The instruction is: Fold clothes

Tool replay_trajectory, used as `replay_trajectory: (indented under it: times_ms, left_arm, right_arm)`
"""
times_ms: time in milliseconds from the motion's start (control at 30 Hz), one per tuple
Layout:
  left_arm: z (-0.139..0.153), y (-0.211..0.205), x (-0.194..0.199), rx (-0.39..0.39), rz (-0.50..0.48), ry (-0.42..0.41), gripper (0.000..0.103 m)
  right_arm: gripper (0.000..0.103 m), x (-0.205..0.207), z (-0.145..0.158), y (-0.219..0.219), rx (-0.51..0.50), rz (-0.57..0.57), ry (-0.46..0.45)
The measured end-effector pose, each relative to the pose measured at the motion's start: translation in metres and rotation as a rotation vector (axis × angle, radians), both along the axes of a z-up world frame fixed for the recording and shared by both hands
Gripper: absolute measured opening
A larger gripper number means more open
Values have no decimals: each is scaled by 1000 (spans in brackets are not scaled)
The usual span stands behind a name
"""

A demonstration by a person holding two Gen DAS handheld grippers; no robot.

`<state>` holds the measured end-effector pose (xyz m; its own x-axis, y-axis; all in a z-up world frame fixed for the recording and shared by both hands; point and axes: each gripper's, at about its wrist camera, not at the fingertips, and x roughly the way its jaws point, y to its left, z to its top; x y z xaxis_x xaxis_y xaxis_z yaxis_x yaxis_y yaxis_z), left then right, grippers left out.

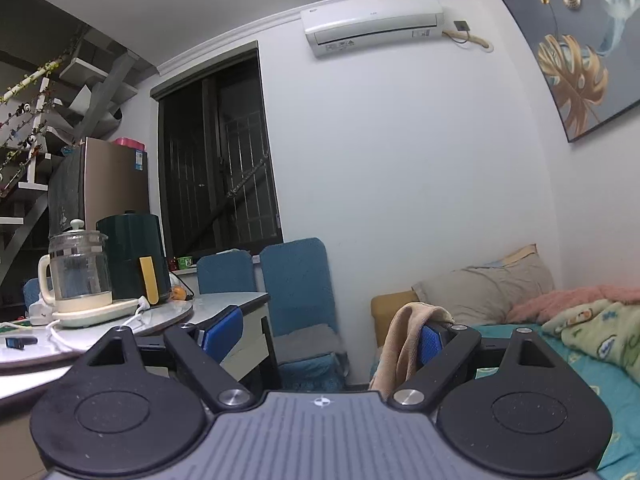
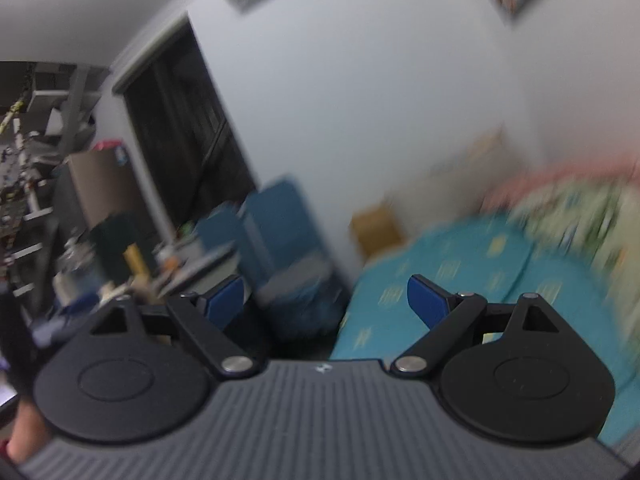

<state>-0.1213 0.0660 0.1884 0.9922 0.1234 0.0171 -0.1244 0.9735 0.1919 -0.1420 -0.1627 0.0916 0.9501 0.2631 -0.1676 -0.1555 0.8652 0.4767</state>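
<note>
Left wrist: beige cloth drapes spread left gripper.

A beige cloth drapes over the blue pad of my black left tongs. Behind it, the bed wears a teal sheet with pale yellow motifs, a green cartoon-print quilt and a pink blanket. Two blue chairs stand against a white wall.
</note>
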Motion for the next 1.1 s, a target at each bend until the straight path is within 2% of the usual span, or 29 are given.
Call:
replay_trajectory:
  times_ms: [100,200,333,467,533,567,700,833,933,1067,1100]
  left_arm:
    - [-10,15,4,-11,2,-29,89]
    - [-12,25,1,-32,8,-52,89]
    - [-12,29,-4,-66,9,-68,89]
    - [-24,34,-4,-63,43,-54,90]
    - [-30,36,-4,-61,60,-46,92]
    - [-33,37,-4,-60,68,-43,92]
    - [-45,42,-3,-57,101,-28,92]
    - [-67,46,9,-46,119,40,93]
    - [-78,34,17,41,138,56,94]
    - [-79,-4,26,298,215,-10,96]
    - [-73,-11,27,326,217,-25,96]
  right_arm:
    - [91,24,-52,45,56,95,155]
    - [91,53,-85,79,56,140,246]
    - [91,87,-114,100,69,186,365]
    - [89,107,-133,104,44,97,500]
    - [89,108,-137,92,88,-5,506]
    - [89,108,-136,87,98,-49,496]
    - [90,93,-92,63,19,-158,330]
    - [91,79,-48,40,-60,-264,163]
    - [90,68,-15,23,-119,-343,37]
    - [89,54,31,2,-203,-441,-134]
    - [89,49,49,3,-240,-445,-182]
